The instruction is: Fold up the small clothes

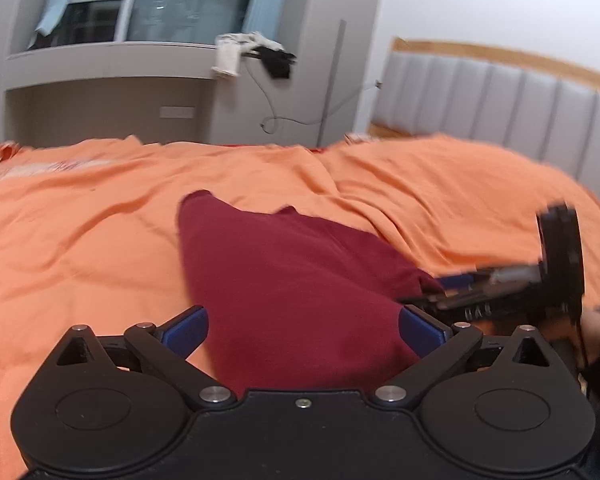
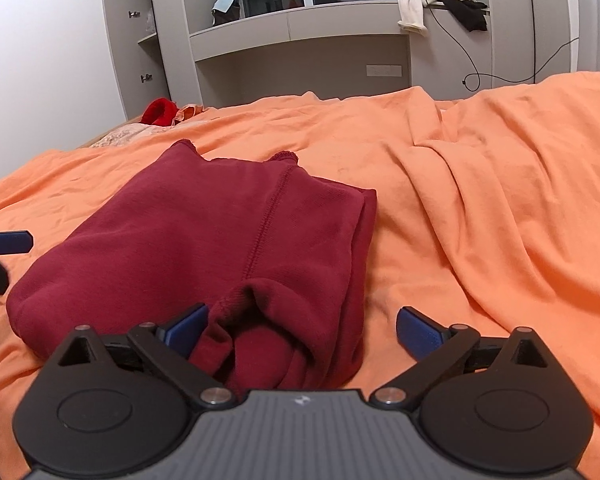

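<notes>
On the orange bedspread [image 2: 480, 208], a soft cotton cover rumpled into long shallow creases, lies a maroon knit garment [image 2: 204, 240] folded into a thick, roughly rectangular bundle. Its fabric is a matte fleece-like jersey with a raised stitched seam running down the top layer, and ribbed hems poke out at the far edge. At the near end a rolled cuff or sleeve bulges out of the fold.

From the right wrist view, the right gripper [image 2: 302, 330] sits low at that near end with its blue-padded fingers spread wide, the rolled cloth lying between them but not pinched. The left gripper's blue fingertip shows at the left edge of this view, just beside the bundle.

From the left wrist view, which is motion-blurred, the left gripper [image 1: 303, 330] also has its fingers wide apart, the maroon cloth [image 1: 292, 280] filling the gap without being clamped. The right gripper [image 1: 452, 284] appears at the bundle's right side.

Behind the bed stand a grey built-in shelf unit [image 2: 300, 28], draped pale and dark clothes [image 2: 440, 4], a trailing black cable [image 2: 472, 76], and a padded grey headboard [image 1: 500, 96]. A bright red fuzzy item [image 2: 158, 112] lies at the bed's far corner.
</notes>
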`<state>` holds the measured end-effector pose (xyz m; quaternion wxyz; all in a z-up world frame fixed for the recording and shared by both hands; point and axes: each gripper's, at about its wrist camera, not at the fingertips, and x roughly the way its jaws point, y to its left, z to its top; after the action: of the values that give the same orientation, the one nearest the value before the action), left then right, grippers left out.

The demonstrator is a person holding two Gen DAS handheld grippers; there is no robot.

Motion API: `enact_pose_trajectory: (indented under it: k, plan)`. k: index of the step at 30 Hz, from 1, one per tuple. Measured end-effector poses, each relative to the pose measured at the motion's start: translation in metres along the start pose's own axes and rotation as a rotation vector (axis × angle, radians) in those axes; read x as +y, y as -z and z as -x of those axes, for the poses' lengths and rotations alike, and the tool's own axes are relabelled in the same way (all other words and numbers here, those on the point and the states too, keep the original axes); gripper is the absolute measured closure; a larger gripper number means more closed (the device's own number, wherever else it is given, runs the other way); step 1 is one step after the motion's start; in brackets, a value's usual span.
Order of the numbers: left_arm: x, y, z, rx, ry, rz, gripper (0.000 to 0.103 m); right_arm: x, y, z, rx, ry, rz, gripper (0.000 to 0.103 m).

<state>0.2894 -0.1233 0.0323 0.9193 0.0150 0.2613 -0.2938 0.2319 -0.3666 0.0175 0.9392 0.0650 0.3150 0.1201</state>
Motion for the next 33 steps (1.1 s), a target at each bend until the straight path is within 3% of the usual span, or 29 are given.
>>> enact_pose_trajectory:
  k: [5, 10, 16, 20, 27, 33]
  plan:
    - [-0.013, 0.011, -0.027, 0.136, -0.072, -0.075, 0.001, -0.005, 0.000, 0.000, 0.007, -0.013, -0.019, 0.001]
    - [-0.006, 0.014, -0.036, 0.192, -0.067, -0.034, 0.000, -0.010, -0.002, 0.004, 0.011, -0.030, -0.026, 0.000]
    - [-0.006, 0.018, -0.039, 0.208, -0.073, -0.039, 0.000, -0.026, -0.005, 0.013, -0.045, -0.092, -0.152, 0.000]
    - [-0.006, 0.020, -0.041, 0.213, -0.073, -0.034, 0.000, -0.029, -0.007, 0.008, -0.055, -0.089, -0.204, 0.000]
    - [0.004, 0.010, -0.029, 0.161, 0.005, 0.023, 0.001, -0.032, -0.008, 0.000, -0.085, -0.126, -0.244, 0.000]
    - [0.008, 0.003, -0.018, 0.103, 0.029, 0.066, 0.001, -0.046, -0.005, -0.007, -0.095, -0.149, -0.343, 0.000]
